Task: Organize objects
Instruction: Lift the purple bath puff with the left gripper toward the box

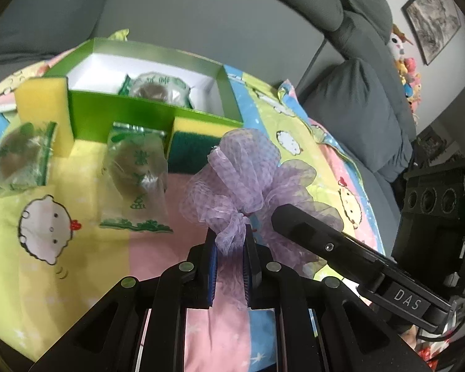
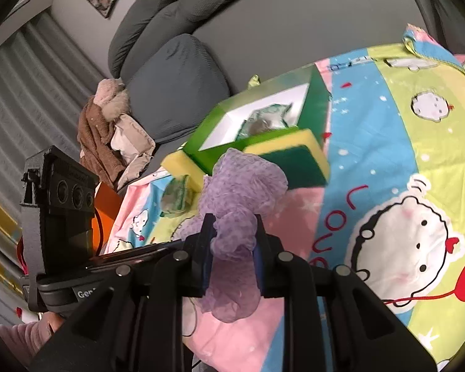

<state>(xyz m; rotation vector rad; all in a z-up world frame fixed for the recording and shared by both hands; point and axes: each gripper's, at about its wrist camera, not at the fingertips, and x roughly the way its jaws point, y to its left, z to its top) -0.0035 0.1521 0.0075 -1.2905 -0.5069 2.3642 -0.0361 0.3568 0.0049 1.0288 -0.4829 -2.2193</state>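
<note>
Left tongs (image 1: 229, 238) and right tongs (image 2: 234, 232) both nearly closed, pinching one purple mesh pouf (image 1: 245, 170), green box (image 1: 152, 114) behind on the blanket (image 1: 86, 248).

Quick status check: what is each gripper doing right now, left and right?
Left gripper: shut on the purple mesh bath pouf.
Right gripper: shut on the same purple mesh bath pouf, from its other side.
</note>
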